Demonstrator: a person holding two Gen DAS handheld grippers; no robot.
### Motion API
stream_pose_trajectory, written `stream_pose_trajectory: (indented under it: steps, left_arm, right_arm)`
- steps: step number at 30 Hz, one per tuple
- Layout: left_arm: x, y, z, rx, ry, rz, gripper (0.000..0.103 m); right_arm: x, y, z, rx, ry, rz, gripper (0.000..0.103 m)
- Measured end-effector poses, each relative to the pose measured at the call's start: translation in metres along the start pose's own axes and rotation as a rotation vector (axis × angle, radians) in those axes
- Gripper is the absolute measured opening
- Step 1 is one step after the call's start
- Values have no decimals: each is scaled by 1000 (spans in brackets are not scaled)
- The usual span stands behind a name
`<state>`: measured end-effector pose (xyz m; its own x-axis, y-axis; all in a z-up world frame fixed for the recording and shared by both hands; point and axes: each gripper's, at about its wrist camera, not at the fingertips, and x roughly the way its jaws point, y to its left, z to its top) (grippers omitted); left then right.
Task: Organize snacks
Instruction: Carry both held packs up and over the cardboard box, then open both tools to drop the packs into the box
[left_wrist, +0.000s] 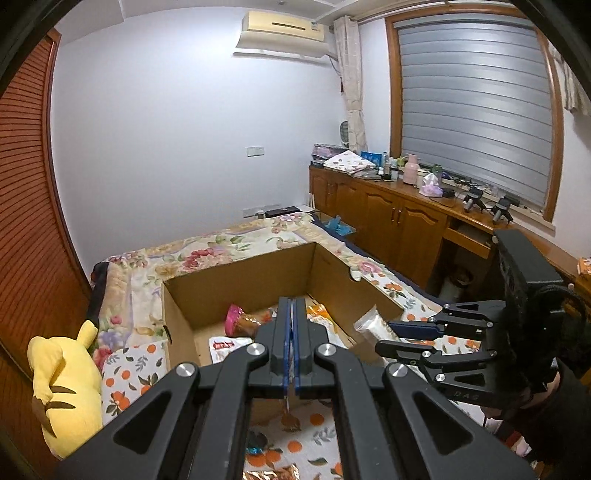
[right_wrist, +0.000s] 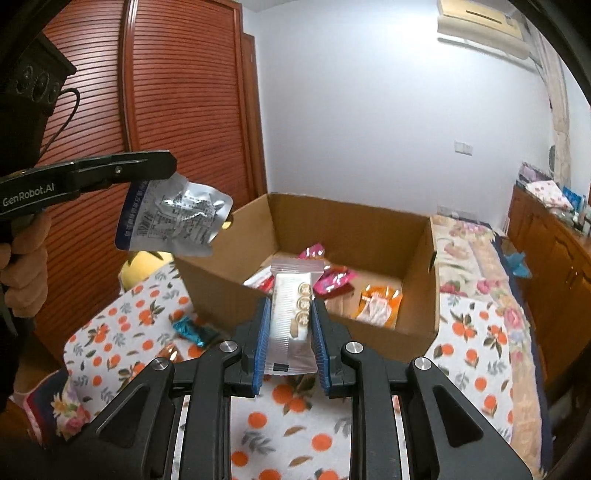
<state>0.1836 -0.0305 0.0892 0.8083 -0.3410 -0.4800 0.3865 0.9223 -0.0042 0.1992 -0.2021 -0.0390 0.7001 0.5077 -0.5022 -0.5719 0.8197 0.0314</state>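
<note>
An open cardboard box stands on the bed. Inside lie a pink packet, an orange packet and a red-and-white packet. My left gripper is shut on the top edge of a silver foil pouch, which hangs in the air left of the box. My right gripper is shut on a white snack bar in clear wrap, held above the box's near wall.
The box rests on an orange-print blanket over the bed. A teal wrapped snack lies on the blanket near the box. A yellow plush toy sits to the left by the louvred wardrobe. Wooden cabinets line the right side.
</note>
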Motion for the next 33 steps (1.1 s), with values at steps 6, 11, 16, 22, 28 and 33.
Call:
stream_pose_trajectory:
  steps: [6,11,16,22,28,33]
  left_arm:
    - [32,16,6,-11,33,28,0]
    - [62,31,0,-35,73,38,0]
    - [88,42,-8,-53,110,36,0]
    - [108,50,-14,-61,135,28,0]
    - [121,56,-20,-65,154,22,0]
    - [128,59,-24,-66,165,28,0]
  right_arm:
    - [19,-13,16,-6,4,8,20]
    - [43,-25,22,-3,29,11,20]
    - [64,-33,25,0,58,14,20]
    - [85,-39,26,-1,85,17,21]
    - [102,-40,24,-3,114,24,21]
    - [110,-40,23,-6,132,27,21]
